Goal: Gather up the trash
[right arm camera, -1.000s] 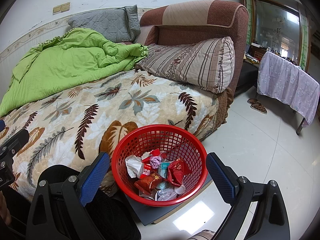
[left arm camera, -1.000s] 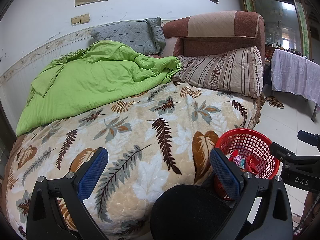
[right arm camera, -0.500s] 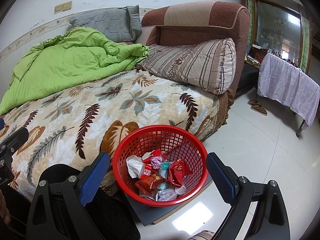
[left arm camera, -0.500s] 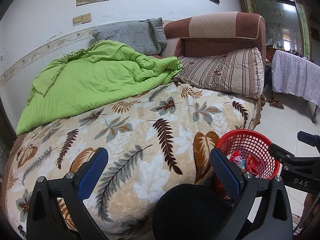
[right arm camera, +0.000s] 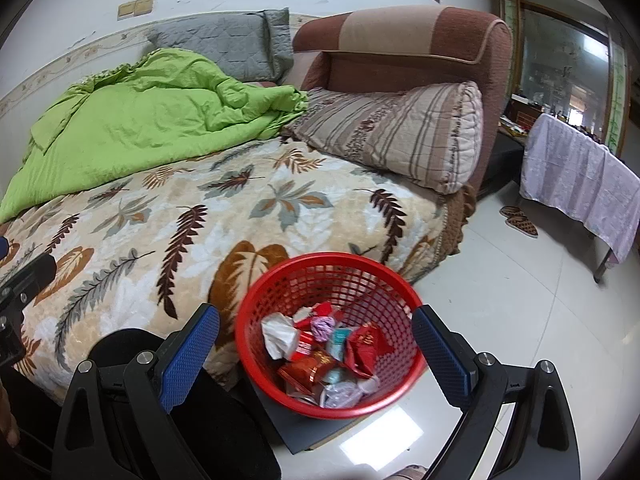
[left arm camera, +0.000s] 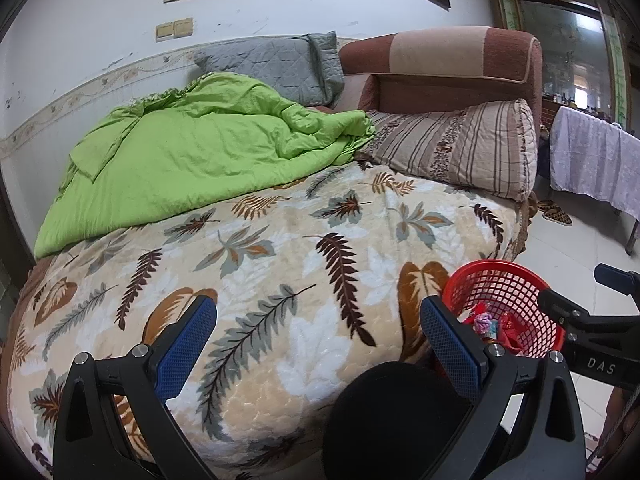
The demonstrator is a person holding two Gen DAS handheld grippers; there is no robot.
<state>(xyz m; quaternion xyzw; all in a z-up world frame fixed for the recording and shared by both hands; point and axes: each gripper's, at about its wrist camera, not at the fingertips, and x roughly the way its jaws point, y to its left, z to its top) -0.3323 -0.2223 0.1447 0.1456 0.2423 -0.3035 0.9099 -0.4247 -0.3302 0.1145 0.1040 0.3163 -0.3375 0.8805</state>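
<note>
Your round red plastic mesh basket (right arm camera: 332,336) upright beside the bed, holding crumpled wrappers (right arm camera: 366,348) and seemingly tissue (right arm camera: 280,334), your left gripper (left arm camera: 316,340) and right gripper (right arm camera: 316,340) both spread empty.

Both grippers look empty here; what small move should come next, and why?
Probably pan the left gripper to look for more trash: it and the right gripper are open and empty, the red basket holds wrappers, and the leaf blanket shows none.
</note>
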